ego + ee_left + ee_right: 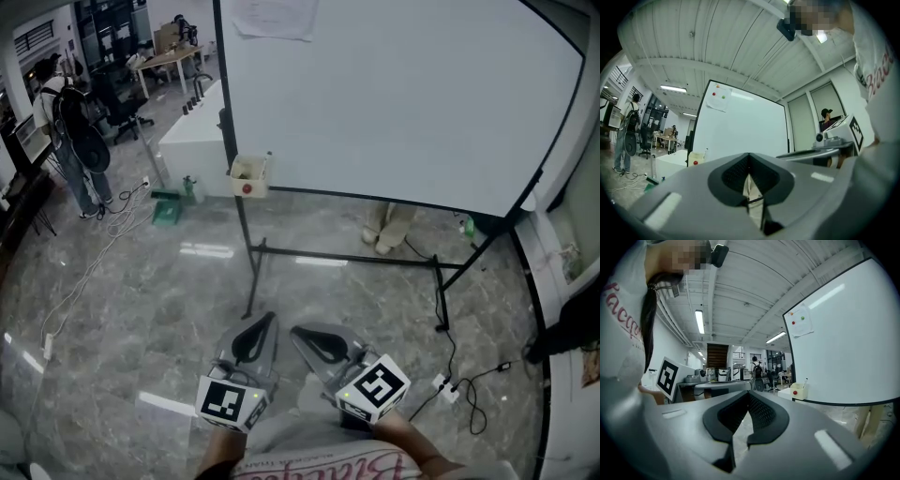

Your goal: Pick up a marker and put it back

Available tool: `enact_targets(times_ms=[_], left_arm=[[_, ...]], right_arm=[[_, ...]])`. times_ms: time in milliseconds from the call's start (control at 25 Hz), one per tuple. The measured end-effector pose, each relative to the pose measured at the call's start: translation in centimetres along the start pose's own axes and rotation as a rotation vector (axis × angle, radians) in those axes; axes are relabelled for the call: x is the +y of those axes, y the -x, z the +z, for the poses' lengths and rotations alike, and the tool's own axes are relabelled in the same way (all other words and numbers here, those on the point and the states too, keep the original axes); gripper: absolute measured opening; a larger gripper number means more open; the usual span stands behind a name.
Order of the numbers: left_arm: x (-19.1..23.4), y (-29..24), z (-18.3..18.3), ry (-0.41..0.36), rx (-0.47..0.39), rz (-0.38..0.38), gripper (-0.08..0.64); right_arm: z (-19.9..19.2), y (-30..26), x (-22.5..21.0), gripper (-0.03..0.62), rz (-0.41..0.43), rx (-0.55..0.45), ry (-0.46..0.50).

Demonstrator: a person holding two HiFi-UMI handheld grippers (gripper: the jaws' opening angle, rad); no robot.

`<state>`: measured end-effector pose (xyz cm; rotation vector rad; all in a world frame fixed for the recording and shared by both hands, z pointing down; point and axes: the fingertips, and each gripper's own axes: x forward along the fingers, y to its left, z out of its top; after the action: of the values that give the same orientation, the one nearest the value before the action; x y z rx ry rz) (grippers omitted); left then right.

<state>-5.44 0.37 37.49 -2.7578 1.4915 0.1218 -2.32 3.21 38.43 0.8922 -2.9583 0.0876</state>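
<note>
A small cream marker holder point(247, 176) with a red dot hangs at the lower left corner of the whiteboard point(403, 94). A marker point(267, 160) stands up out of it. The holder also shows in the left gripper view point(695, 158) and the right gripper view point(798, 391), where the marker point(805, 381) pokes above it. My left gripper point(272, 316) point(749, 155) and right gripper point(293, 330) point(750, 392) are side by side low in the head view, well short of the board. Both are shut with nothing between the jaws.
The whiteboard stands on a black frame point(347, 258) with legs across the marble floor. A power strip and cables point(448, 388) lie at the right. A person with a backpack point(70, 141) stands far left near a white counter point(192, 141). Someone's feet point(386, 230) show behind the board.
</note>
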Motion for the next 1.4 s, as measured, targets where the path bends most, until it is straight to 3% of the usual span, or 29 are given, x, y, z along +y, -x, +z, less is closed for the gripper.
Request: enact_targets(times_ms=[320,960,1400], left_arm=[[5.2,-5.4,-0.9,0.012,0.014,0.035,0.000],[14.4,-20.0,-0.5,0.001,0.020,0.062,0.000],[19.4,-25.0,-1.0,0.008,0.028,0.104,0.000]], right_arm=[[0.3,-5.2,-5.7,0.002,0.022,-0.001,-0.017],[1.6,-15.2,-21.2,0.002,0.034,0.000,-0.026],[0.5,-21.1,-28.0,0.002,0.007,0.028,-0.031]])
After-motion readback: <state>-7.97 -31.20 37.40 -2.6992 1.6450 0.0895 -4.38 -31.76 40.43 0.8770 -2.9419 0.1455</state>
